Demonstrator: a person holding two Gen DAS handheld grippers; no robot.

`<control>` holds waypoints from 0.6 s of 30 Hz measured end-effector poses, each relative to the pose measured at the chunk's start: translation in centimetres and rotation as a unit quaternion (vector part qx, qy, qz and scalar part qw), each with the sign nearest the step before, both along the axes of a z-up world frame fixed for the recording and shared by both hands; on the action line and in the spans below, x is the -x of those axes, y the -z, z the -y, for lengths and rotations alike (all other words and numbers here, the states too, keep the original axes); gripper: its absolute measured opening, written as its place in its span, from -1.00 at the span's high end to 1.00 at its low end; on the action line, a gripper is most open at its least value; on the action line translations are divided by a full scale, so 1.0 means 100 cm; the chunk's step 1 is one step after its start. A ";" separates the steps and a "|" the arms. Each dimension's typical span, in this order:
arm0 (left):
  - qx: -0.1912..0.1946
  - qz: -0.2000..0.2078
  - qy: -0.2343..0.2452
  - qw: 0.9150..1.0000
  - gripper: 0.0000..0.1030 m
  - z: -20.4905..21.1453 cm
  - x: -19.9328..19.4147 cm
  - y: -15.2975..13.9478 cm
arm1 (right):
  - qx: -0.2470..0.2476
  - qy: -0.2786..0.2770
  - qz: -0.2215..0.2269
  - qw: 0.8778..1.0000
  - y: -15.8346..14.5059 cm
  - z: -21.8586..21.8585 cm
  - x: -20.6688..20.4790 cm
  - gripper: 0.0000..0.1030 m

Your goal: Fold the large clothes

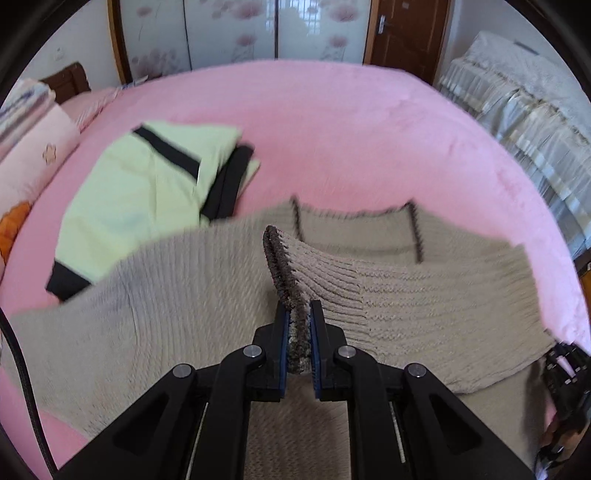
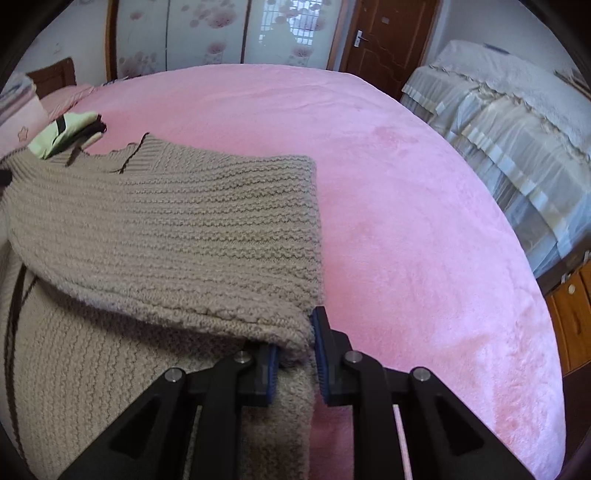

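1. A large beige chunky-knit sweater (image 1: 207,280) with dark trim lines lies spread on a bed covered by a fuzzy pink blanket (image 1: 351,122), near the bed's front edge.
2. The left tool (image 1: 298,325) is clamped on a dark-edged ribbed cuff or hem of the sweater; the knit stands up between its blue-padded fingers (image 1: 283,332) and curves away to the right.
3. The right tool (image 2: 295,350) is clamped on a folded corner of the same sweater (image 2: 166,229), with the cloth bunched between its pads.
4. In the right wrist view a layer of the sweater is lifted and doubled over the part lying flat beneath it, and its right edge runs straight back from the tool.
5. A folded pale green garment with black bands (image 1: 147,192) lies on the blanket to the left, just beyond the sweater, whose edge overlaps its near corner.
6. Pink patterned pillows (image 1: 40,147) sit at the far left of the bed.
7. Behind the bed stand floral-printed sliding panels (image 1: 236,33) and a brown wooden door (image 1: 406,33); a grey cloth-draped piece of furniture (image 1: 524,103) stands to the right.
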State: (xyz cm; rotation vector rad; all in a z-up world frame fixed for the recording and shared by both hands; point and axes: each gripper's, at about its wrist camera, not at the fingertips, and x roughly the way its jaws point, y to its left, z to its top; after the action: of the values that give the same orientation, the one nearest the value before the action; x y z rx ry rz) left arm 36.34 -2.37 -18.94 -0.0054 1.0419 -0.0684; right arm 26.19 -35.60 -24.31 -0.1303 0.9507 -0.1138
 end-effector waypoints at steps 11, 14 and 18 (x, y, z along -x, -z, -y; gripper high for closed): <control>-0.004 -0.056 -0.002 0.998 -0.41 -0.010 -0.003 0.045 | -0.050 -0.056 -0.018 0.997 -0.029 0.007 0.013 0.07; 0.009 -0.043 0.011 0.999 -0.43 -0.021 -0.001 0.033 | -0.114 -0.077 -0.016 0.990 -0.057 0.018 0.017 -0.11; 0.011 -0.039 0.003 0.999 -0.43 -0.025 -0.011 0.023 | -0.151 -0.053 0.016 0.987 -0.087 0.038 0.001 -0.36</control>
State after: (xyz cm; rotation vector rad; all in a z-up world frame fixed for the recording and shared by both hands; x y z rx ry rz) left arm 37.45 0.10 -21.24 -0.0250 1.1198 -0.0856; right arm 26.09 -39.36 -15.58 0.1000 0.9168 0.1256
